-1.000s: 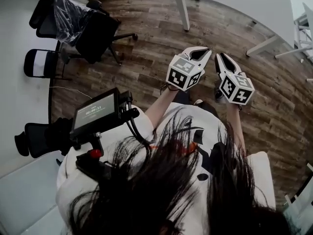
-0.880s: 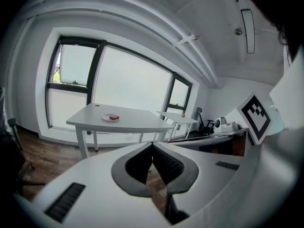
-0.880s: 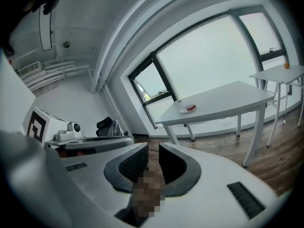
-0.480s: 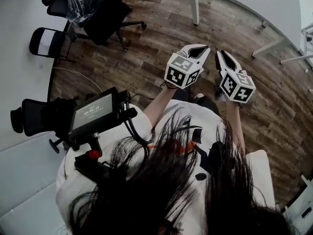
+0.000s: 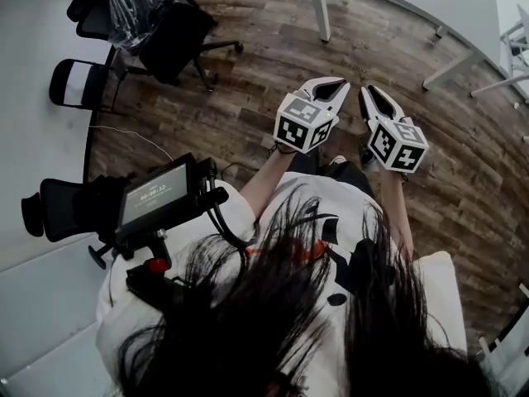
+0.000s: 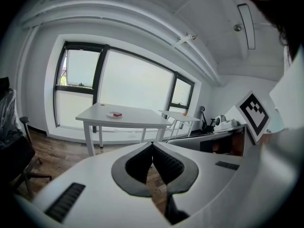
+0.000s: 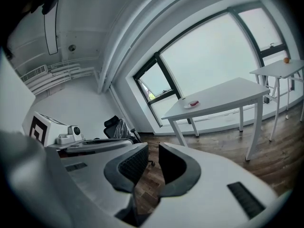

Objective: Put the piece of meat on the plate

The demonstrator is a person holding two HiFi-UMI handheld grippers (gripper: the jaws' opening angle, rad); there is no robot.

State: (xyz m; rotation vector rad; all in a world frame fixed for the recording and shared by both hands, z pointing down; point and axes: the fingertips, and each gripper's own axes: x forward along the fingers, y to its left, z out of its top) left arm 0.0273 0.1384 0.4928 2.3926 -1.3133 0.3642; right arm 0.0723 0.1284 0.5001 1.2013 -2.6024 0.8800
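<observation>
The piece of meat [image 6: 117,113] is a small red lump on a white plate [image 6: 113,115], far off on a white table [image 6: 137,118] by the window. The right gripper view shows the same meat [image 7: 194,102], plate [image 7: 190,104] and table [image 7: 228,95]. In the head view I hold both grippers side by side over the wooden floor, well short of the table [image 5: 430,11]. My left gripper [image 5: 333,83] is shut and empty, its tips touching [image 6: 152,145]. Beside it, my right gripper [image 5: 369,93] is shut with nothing in it [image 7: 153,147]. No plate shows in the head view.
Black office chairs [image 5: 161,27] stand at the upper left, with more chairs [image 5: 73,85] along the left wall. A small screen on a rig [image 5: 157,193] sits at my left shoulder. A second white table [image 7: 280,69] carries a small orange thing [image 7: 286,60].
The head view has swung, so the plate at its top edge has slipped out of sight. Both grippers stay shut and side by side in front of me.
</observation>
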